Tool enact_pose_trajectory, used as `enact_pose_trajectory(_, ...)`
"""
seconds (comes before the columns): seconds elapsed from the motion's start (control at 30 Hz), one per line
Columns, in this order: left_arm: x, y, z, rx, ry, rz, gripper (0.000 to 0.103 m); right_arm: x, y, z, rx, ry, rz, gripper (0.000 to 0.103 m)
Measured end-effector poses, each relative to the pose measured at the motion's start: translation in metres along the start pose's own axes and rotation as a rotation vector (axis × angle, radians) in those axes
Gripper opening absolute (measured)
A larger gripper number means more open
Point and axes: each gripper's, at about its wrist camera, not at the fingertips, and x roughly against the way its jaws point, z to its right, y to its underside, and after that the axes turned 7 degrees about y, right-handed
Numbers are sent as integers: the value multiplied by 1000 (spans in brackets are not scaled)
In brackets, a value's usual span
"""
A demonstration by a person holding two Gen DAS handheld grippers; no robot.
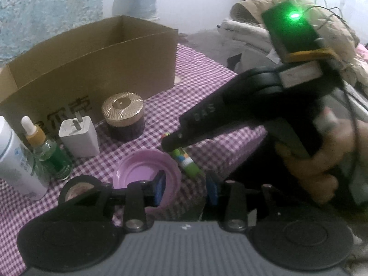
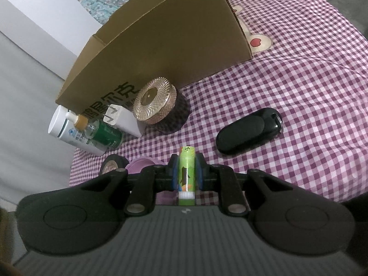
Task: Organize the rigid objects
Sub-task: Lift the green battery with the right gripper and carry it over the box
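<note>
Right gripper [image 2: 186, 172] holds green lip balm tube [image 2: 186, 172] tight between its fingers, long axis pointing far toward cardboard box [image 2: 165, 46]; left gripper [image 1: 186, 189] is partly open over pink lid [image 1: 138, 172], holding nothing

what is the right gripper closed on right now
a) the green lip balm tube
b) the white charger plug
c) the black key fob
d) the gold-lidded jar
a: in the right wrist view the right gripper has its blue-padded fingers pressed on both sides of the green lip balm tube, while the black key fob, white charger plug and gold-lidded jar sit apart on the checked cloth.
</note>
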Motion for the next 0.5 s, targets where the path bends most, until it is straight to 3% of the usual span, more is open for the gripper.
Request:
enact_pose_trajectory(0.23, 1, 8, -6, 68, 104, -32, 38, -1, 1, -2, 19, 0, 8, 14)
enact_pose_trajectory(0.5, -4, 4, 0, 38, 89, -55, 35, -1, 0, -1, 12, -7, 3, 14)
